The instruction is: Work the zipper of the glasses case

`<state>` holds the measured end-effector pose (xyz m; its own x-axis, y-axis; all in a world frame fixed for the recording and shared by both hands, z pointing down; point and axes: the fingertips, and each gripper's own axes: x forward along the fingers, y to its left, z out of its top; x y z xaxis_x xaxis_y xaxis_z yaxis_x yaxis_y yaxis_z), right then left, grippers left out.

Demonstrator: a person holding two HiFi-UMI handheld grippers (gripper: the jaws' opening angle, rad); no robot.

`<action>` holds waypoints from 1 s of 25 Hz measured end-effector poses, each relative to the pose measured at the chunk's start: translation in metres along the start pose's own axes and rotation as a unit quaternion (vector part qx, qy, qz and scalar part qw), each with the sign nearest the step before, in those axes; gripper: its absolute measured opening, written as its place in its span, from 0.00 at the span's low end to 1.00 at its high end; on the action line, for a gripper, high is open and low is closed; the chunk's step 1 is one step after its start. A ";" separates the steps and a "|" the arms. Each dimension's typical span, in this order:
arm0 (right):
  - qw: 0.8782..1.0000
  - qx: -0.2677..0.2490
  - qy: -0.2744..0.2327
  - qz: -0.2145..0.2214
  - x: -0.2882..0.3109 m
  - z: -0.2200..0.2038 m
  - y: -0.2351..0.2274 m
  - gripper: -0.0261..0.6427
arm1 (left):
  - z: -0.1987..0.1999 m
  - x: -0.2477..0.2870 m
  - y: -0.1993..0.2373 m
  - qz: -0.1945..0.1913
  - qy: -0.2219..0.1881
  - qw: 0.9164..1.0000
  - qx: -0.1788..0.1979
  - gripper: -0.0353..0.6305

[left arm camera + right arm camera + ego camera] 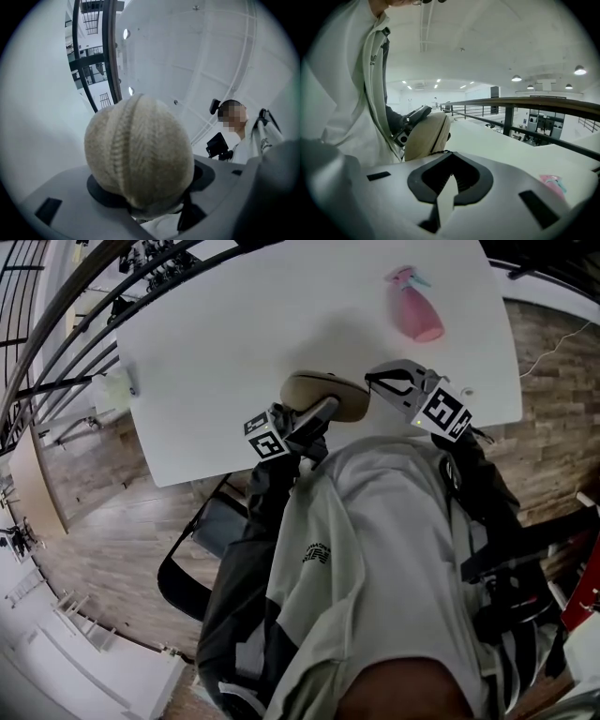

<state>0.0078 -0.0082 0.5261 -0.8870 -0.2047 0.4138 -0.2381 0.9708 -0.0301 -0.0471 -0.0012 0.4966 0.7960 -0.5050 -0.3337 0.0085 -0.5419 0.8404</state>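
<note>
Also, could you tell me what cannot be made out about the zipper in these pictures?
The slider: right gripper view, too small; only a thin cord runs from the glasses case into the shut right gripper.
The zipper, lower end: left gripper view, hidden by the left gripper clamping the case.
Head view: zipper too small.

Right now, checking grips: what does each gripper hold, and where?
Left gripper clamps the beige oval glasses case at one end; right gripper seems to pinch its thin dark pull cord.
</note>
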 end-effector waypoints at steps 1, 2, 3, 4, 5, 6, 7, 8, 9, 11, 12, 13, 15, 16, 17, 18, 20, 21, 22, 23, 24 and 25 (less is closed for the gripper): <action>1.000 -0.001 -0.001 -0.001 -0.001 0.002 -0.001 0.03 | 0.000 0.001 -0.001 -0.003 0.003 1.000 0.001 0.52; 1.000 -0.001 -0.001 -0.002 -0.002 0.003 -0.001 0.03 | 0.000 0.002 -0.003 -0.004 0.009 1.000 0.005 0.52; 1.000 -0.001 0.002 0.000 -0.002 0.004 0.000 0.03 | -0.001 0.003 -0.004 -0.005 0.016 1.000 0.010 0.52; 1.000 -0.003 0.007 0.001 -0.003 0.002 0.000 0.03 | -0.003 0.004 -0.004 -0.004 0.024 1.000 0.013 0.52; 1.000 -0.005 0.011 -0.001 -0.004 -0.001 0.000 0.03 | -0.005 0.005 -0.004 -0.001 0.029 0.999 0.015 0.52; 1.000 -0.003 0.011 -0.006 -0.003 -0.004 -0.001 0.03 | -0.006 0.004 -0.003 0.002 0.031 0.999 0.017 0.52; 1.000 0.003 0.010 -0.012 -0.003 -0.006 -0.003 0.03 | -0.008 0.004 -0.002 0.006 0.030 0.999 0.021 0.52; 1.000 0.009 0.008 -0.018 -0.001 -0.009 -0.005 0.03 | -0.009 0.004 0.000 0.011 0.031 0.999 0.028 0.52; 1.000 0.014 0.007 -0.021 -0.001 -0.011 -0.006 0.03 | -0.011 0.004 0.001 0.014 0.031 0.999 0.031 0.52; 1.000 0.012 0.010 -0.018 -0.001 -0.012 -0.004 0.03 | -0.013 0.000 0.003 0.016 0.036 0.999 0.025 0.52; 1.000 -0.002 0.017 -0.017 -0.002 -0.011 -0.001 0.03 | -0.013 -0.003 0.004 0.018 0.038 0.999 0.024 0.52; 0.999 -0.017 0.022 -0.019 -0.003 -0.008 0.000 0.03 | -0.012 -0.005 0.005 0.020 0.038 0.999 0.022 0.52; 0.999 -0.030 0.019 -0.035 -0.006 0.000 -0.003 0.03 | -0.008 -0.007 0.008 0.020 0.026 0.999 0.014 0.52; 0.998 -0.031 0.019 -0.042 -0.006 0.001 -0.006 0.03 | -0.008 -0.007 0.009 0.019 0.022 1.000 0.009 0.52; 0.998 -0.030 0.021 -0.044 -0.005 0.001 -0.007 0.03 | -0.011 -0.006 0.009 0.017 0.024 1.000 0.006 0.52; 0.999 -0.025 0.023 -0.041 -0.003 -0.002 -0.007 0.03 | -0.015 -0.005 0.010 0.017 0.032 0.999 0.004 0.52; 0.999 -0.014 0.022 -0.026 0.004 -0.006 -0.006 0.03 | -0.026 -0.001 0.011 0.015 0.065 0.998 0.000 0.52; 1.000 -0.013 0.021 -0.015 0.008 -0.005 -0.004 0.03 | -0.035 0.003 0.012 0.014 0.093 0.996 0.000 0.52; 1.000 -0.015 0.019 -0.006 0.012 -0.003 -0.003 0.03 | -0.046 0.007 0.012 0.014 0.128 0.992 0.002 0.52; 1.000 -0.020 0.015 0.000 0.016 0.002 -0.003 0.03 | -0.061 0.010 0.013 0.013 0.171 0.985 0.008 0.52; 1.000 -0.026 0.011 0.002 0.020 0.008 -0.004 0.03 | -0.076 0.013 0.014 0.012 0.214 0.977 0.017 0.52; 0.999 -0.033 0.009 0.003 0.025 0.014 -0.006 0.03 | -0.091 0.015 0.015 0.009 0.252 0.967 0.024 0.52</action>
<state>-0.0189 -0.0206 0.5239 -0.8810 -0.1970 0.4301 -0.2052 0.9783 0.0277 0.0203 0.0442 0.5434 0.9897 -0.1307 -0.0583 -0.0274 -0.5731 0.8190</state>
